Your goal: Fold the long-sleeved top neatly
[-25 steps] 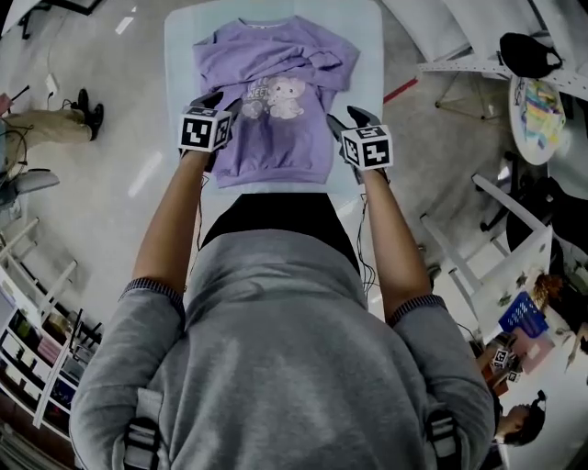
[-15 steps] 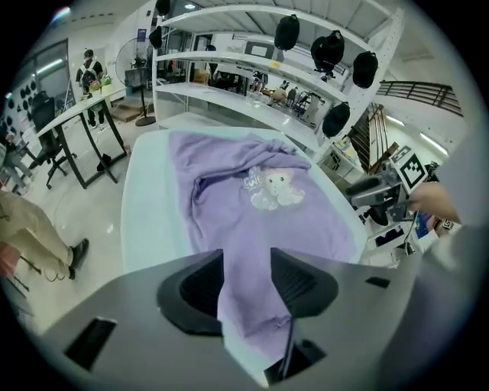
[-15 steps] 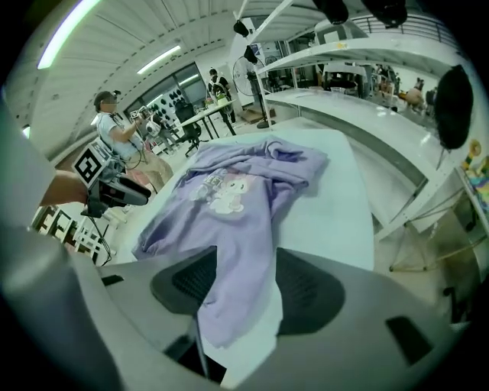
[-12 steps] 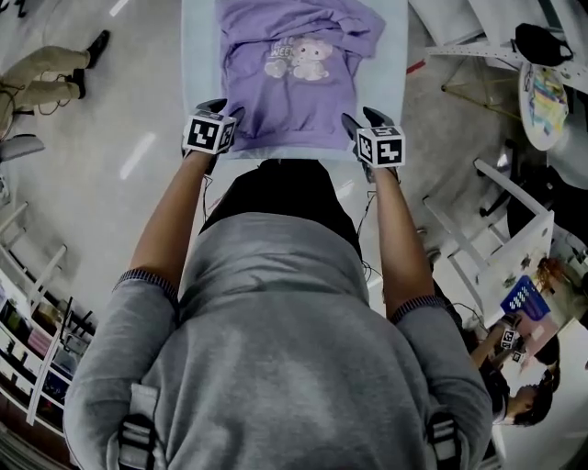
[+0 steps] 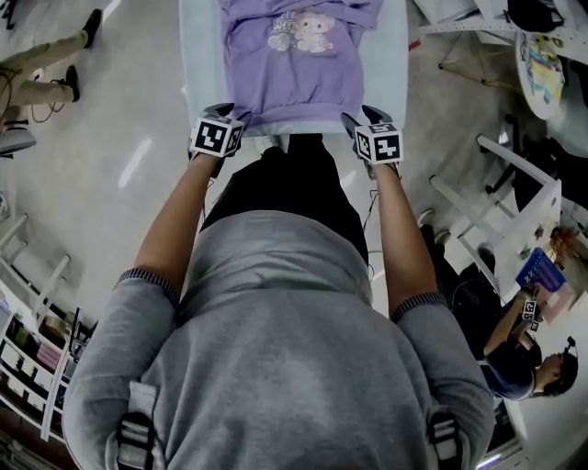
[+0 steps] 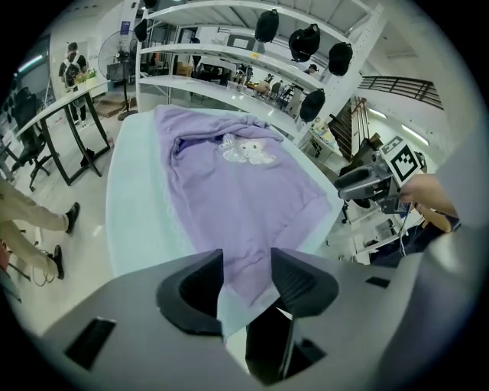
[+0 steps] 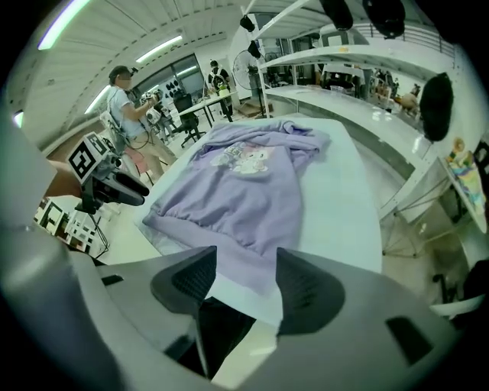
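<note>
Both sets of tongs were empty at this point. Our left gripper (image 6: 246, 269) had its jaws apart with nothing pressed between them. The right gripper (image 7: 244, 271) was the same, jaws standing open over the near edge of the table (image 5: 197, 73).

Through each gap we could see a corner of the hem (image 5: 299, 117) just beyond the tips, the left corner for the left one and the right corner for the right one. Neither was touched, as far as we could tell.

From there the long-sleeved top (image 5: 303, 69) ran straight away from us, toward the top of the head view. The print (image 5: 308, 27) faced up, the hem was nearest and the neck end farthest, with the sleeves (image 7: 302, 141) bunched across that far end.

So its long axis pointed dead ahead, right between the two grippers, and we'd say neither hand was closer than the other. Our guess was that the next move called for both to go forward and down onto those hem corners together.
</note>
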`<control>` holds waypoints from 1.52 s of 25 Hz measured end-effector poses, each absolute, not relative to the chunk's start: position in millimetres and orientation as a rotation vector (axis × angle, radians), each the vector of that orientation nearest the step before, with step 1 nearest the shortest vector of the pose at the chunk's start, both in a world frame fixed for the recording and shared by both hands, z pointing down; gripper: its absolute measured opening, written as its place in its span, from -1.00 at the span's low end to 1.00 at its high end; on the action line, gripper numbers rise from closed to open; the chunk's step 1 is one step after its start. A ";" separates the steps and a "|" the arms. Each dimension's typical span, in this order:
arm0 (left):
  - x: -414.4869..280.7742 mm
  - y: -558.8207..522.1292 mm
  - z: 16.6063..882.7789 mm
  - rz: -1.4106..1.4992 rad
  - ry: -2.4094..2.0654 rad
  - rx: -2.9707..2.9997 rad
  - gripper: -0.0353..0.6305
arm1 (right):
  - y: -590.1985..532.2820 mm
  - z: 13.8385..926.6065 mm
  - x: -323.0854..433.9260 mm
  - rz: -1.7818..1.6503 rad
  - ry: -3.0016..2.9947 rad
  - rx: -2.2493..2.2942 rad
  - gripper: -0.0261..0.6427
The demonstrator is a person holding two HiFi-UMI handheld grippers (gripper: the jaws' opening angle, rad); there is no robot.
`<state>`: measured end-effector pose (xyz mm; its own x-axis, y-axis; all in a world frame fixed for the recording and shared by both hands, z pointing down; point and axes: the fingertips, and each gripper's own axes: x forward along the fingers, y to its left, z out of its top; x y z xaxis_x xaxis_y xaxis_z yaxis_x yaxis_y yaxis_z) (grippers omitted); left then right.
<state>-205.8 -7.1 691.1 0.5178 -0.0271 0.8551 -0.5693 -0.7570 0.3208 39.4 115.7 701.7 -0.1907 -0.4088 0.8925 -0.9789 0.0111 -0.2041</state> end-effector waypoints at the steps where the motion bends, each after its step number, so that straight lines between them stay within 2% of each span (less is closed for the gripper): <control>1: -207.6 -2.6 693.5 1.216 -0.480 2.173 -0.23 | 121.1 705.1 37.6 1.161 -1.651 1.438 -0.15; 13: -228.9 27.3 731.5 1.233 -0.588 2.023 -0.21 | 149.6 749.1 41.2 1.167 -1.561 1.410 -0.23; 15: -232.4 27.2 737.4 1.207 -0.621 1.998 -0.37 | 148.6 756.9 41.1 1.162 -1.568 1.408 -0.29; 16: -233.9 25.8 738.6 1.183 -0.643 1.993 -0.54 | 147.5 760.0 41.0 1.158 -1.573 1.406 -0.32; 18: -236.2 22.7 737.9 1.133 -0.680 1.990 -0.73 | 145.0 761.8 41.8 1.138 -1.579 1.407 -0.43; 20: -236.7 20.9 734.9 1.093 -0.700 1.990 -0.76 | 142.1 757.4 45.4 1.091 -1.587 1.415 -0.79; 21: -237.0 20.8 732.5 1.076 -0.709 1.990 -0.77 | 141.1 753.4 46.5 1.064 -1.595 1.414 -0.85; 29: -257.1 30.0 697.6 0.905 -0.776 1.944 -0.77 | 157.6 703.0 34.6 0.838 -1.649 1.299 -0.87; 38: -274.5 64.6 680.6 0.885 -0.778 1.918 -0.78 | 194.7 671.9 27.7 0.693 -1.633 1.202 -0.86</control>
<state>-274.5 64.6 680.6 0.5538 -0.1740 0.8143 -0.7851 -0.4348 0.4410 27.7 194.7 671.9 -0.0562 -0.3870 0.9204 -0.9310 0.3534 0.0917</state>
